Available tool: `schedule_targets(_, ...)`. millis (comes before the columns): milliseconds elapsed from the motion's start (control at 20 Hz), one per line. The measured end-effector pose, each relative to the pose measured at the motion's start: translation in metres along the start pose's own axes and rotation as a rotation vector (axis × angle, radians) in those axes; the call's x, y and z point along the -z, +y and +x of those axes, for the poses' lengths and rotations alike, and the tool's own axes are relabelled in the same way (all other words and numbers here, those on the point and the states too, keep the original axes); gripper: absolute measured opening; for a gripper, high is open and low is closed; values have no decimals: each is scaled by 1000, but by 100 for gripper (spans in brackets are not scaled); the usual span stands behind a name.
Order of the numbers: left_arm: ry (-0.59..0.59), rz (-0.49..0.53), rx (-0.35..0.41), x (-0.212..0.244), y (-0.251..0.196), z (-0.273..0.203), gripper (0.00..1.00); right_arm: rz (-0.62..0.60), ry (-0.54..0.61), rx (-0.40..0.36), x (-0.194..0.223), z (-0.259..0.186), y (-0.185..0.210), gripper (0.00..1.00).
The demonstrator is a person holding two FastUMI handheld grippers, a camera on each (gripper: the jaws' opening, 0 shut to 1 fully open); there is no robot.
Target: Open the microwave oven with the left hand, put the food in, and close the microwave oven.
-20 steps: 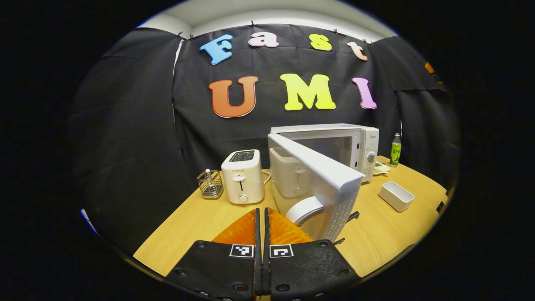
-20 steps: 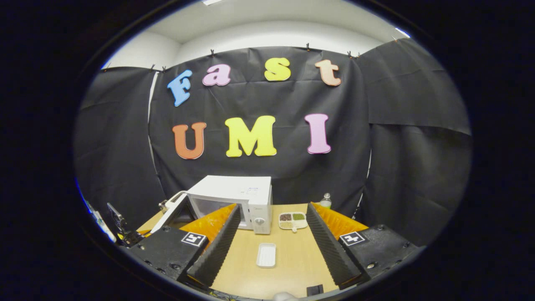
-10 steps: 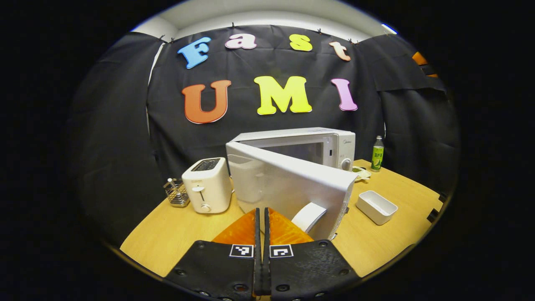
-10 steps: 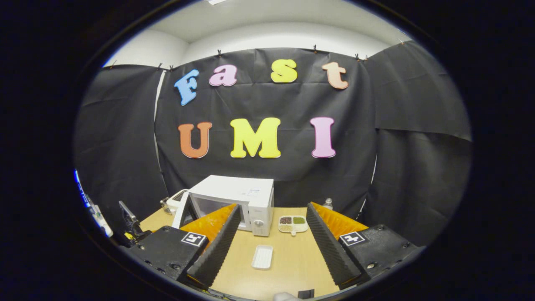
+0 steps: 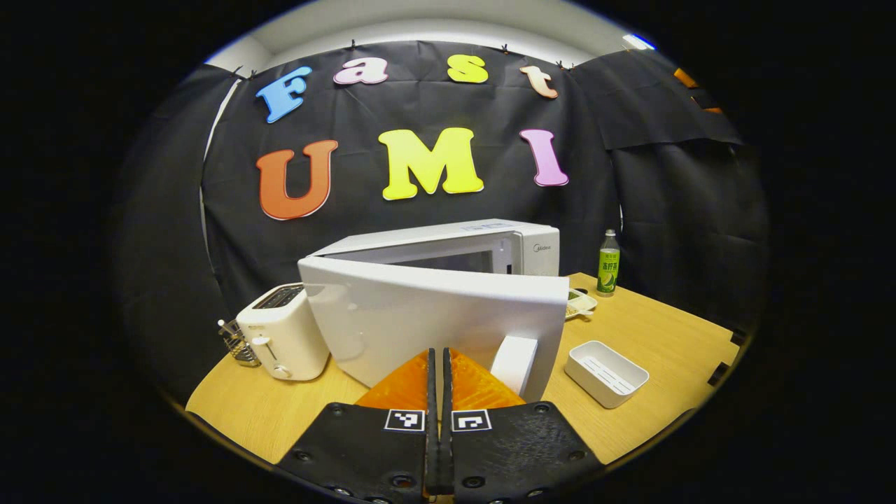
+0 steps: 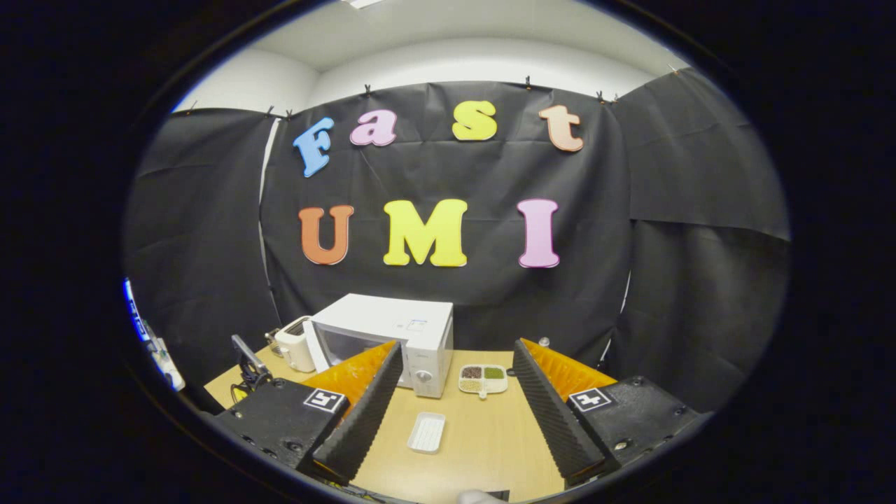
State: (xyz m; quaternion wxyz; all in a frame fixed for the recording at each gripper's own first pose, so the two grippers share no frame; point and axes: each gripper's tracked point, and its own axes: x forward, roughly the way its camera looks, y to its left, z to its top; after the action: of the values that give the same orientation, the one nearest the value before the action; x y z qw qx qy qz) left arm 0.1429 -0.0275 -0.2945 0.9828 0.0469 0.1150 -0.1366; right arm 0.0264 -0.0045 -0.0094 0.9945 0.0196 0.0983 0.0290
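The white microwave (image 5: 483, 238) stands at the back of the wooden table (image 5: 658, 329). Its door (image 5: 420, 315) is ajar at a narrow angle, its outer face turned toward me. My left gripper (image 5: 439, 358) is shut with nothing between its fingers, its tips close to the door's lower part beside the white handle (image 5: 514, 362); I cannot tell whether they touch. The food, a divided plate (image 6: 483, 378) of beans, lies on the table right of the microwave (image 6: 392, 325). My right gripper (image 6: 456, 346) hangs open above the table, holding nothing.
A white toaster (image 5: 282, 341) and a wire basket (image 5: 238, 346) stand left of the microwave. An empty white rectangular tray (image 5: 606, 363) lies in front of the plate (image 5: 579, 302). A green-labelled bottle (image 5: 607, 263) stands at the back right.
The microwave door has swung from wide open to nearly closed. My left gripper has followed it, staying shut. The right gripper stays open and has barely moved.
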Motion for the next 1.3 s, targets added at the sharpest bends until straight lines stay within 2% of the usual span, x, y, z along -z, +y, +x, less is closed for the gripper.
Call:
schedule_targets(50,-1,3,6,-2,-6,7,0,0,4,3,1,0,-3,100)
schedule_targets(200,-7,5,29,-9,-26,27,0,8,12,6,3,0,-13,100)
schedule_targets(250,-10,8,36,-11,-33,34,0,10,14,6,4,0,-16,92)
schedule_targets(300,-8,12,42,-12,-39,42,0,9,18,9,4,0,-19,100)
schedule_targets(500,-5,9,64,-14,-57,74,0,13,34,19,6,7,-31,100)
schedule_targets(550,-8,12,69,-14,-62,83,0,16,38,22,7,8,-34,92)
schedule_targets(600,-10,15,66,-16,-62,92,0,17,43,21,7,11,-35,100)
schedule_targets(1050,3,0,28,-20,-70,171,0,22,68,27,10,36,-51,100)
schedule_targets(1150,-5,-2,5,-22,-66,176,0,19,71,23,11,38,-52,100)
schedule_targets(1300,-5,-14,13,-23,-68,183,0,19,73,21,13,41,-53,100)
